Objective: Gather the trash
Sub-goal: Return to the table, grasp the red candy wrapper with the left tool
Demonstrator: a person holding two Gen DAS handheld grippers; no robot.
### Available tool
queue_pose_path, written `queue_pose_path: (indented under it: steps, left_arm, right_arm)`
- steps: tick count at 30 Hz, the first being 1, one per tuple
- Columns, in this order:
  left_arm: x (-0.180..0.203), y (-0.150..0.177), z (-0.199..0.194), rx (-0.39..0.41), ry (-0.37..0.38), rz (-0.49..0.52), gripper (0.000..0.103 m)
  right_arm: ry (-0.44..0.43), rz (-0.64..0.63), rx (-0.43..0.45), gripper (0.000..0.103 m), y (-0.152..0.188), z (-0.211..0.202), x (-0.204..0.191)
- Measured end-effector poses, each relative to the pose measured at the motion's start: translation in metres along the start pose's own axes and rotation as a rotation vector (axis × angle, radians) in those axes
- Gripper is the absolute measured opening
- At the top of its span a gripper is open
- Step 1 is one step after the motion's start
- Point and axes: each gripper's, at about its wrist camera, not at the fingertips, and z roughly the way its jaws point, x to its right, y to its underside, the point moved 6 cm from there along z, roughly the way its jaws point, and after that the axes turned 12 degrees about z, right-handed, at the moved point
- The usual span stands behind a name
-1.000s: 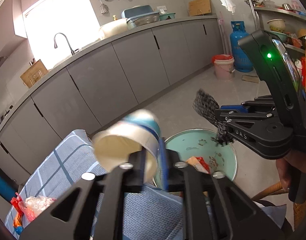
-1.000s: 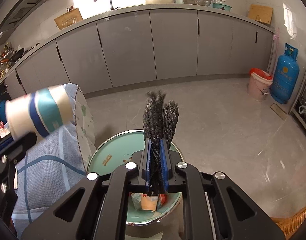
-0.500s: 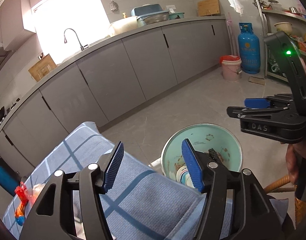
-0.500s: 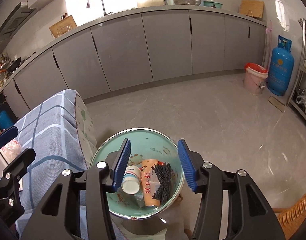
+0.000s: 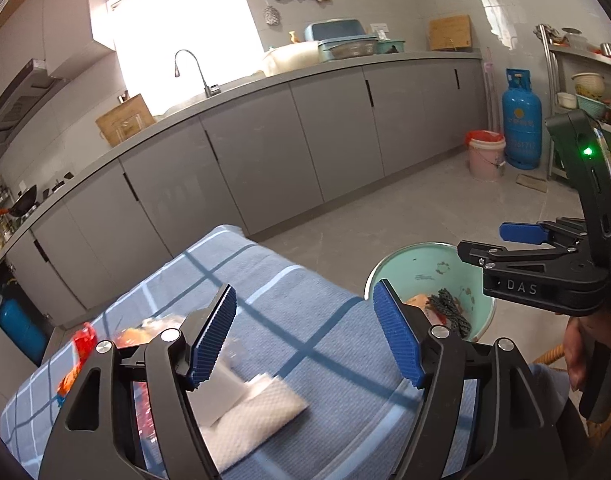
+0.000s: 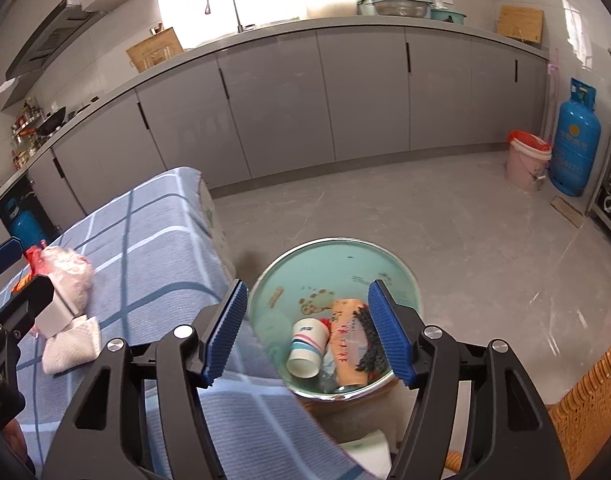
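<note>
A mint green bin [image 6: 401,276] stands on the floor beside the table and holds a paper cup [image 6: 306,346], an orange wrapper [image 6: 345,340] and a black mesh piece [image 6: 371,344]. My right gripper [image 6: 307,336] hovers above the bin, its jaws opening with nothing between them. My left gripper [image 5: 303,336] is over the blue checked tablecloth [image 5: 265,304], jaws also opening and empty. Below it lie a folded white tissue [image 5: 253,412] and a small white box [image 6: 53,318]. A clear bag of pinkish trash [image 6: 71,272] with a red wrapper [image 5: 79,344] lies further left.
Grey kitchen cabinets [image 6: 345,92] run along the far wall. A pink bucket [image 6: 527,164] and a blue gas cylinder [image 6: 575,138] stand at the right. A wicker chair [image 6: 585,400] is at the lower right. Metal shelving [image 5: 585,80] lines the right wall.
Both grippers have opened and let go: the paper cup and the black mesh piece now lie in the bin. The left gripper has swung back over the table towards the tissue.
</note>
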Motion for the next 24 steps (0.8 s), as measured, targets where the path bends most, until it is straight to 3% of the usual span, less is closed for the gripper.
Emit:
queue_pose_path:
  steps: [10,20,21,22,24]
  left_arm:
    - [-0.069,0.072,-0.03,-0.109,-0.113,-0.088,0.074]
    - [-0.145,0.146,-0.035,-0.244,-0.247,-0.211,0.074]
    - [-0.151,0.151,-0.036,-0.25,-0.256,-0.218,0.074]
    - [-0.159,0.158,-0.036,-0.259,-0.272,-0.227,0.074]
    - [-0.173,0.167,-0.038,-0.268,-0.308,-0.243,0.082]
  right_arm:
    - [-0.079,-0.1,-0.032,0.067,0.02,-0.005,-0.073]
    - [-0.156,-0.216,-0.068,0.067,0.048,-0.003,-0.151]
    - [-0.162,-0.223,-0.069,0.069,0.049,-0.003,-0.157]
    - [-0.168,-0.234,-0.067,0.076,0.051,-0.004,-0.166]
    - [-0.177,-0.255,-0.058,0.081,0.054,-0.004,-0.179]
